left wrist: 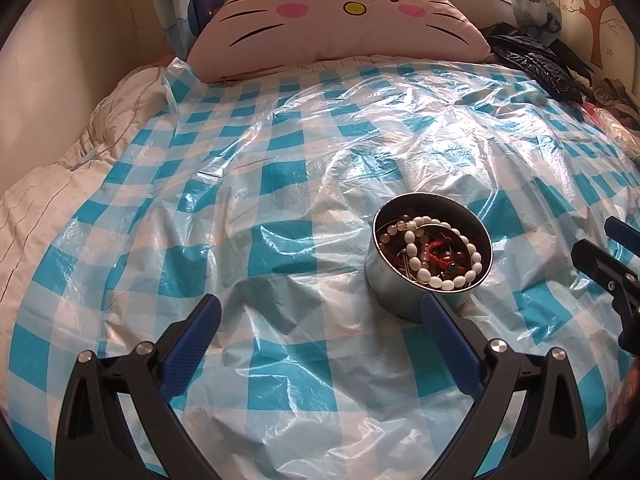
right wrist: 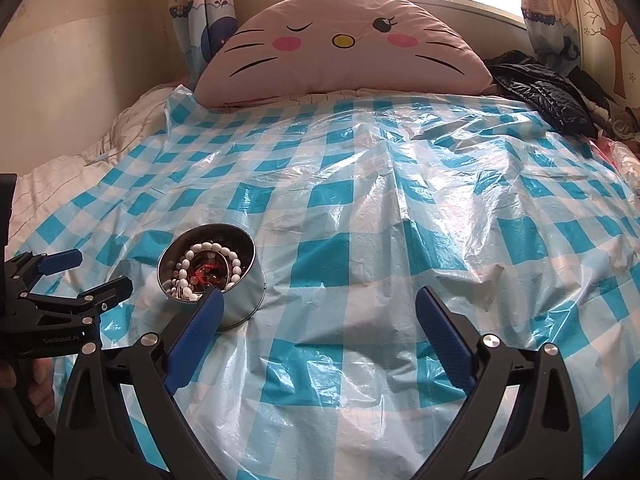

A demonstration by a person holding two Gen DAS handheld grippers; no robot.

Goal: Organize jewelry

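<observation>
A round metal tin (left wrist: 384, 280) stands on the blue-and-white checked plastic sheet (left wrist: 280, 208) on a bed. It holds a white bead bracelet (left wrist: 440, 252), red cord pieces and other jewelry. In the right wrist view the tin (right wrist: 244, 300) sits at the left with the beads (right wrist: 208, 264) inside. My left gripper (left wrist: 320, 316) is open and empty, its right finger just in front of the tin. My right gripper (right wrist: 320, 308) is open and empty, its left finger just in front of the tin. Each gripper shows at the edge of the other's view.
A pink cat-face cushion (left wrist: 340, 12) leans at the head of the bed. A black jacket (left wrist: 532, 64) lies at the far right. White bedding (left wrist: 52, 184) shows at the left. Curtains and a window are behind.
</observation>
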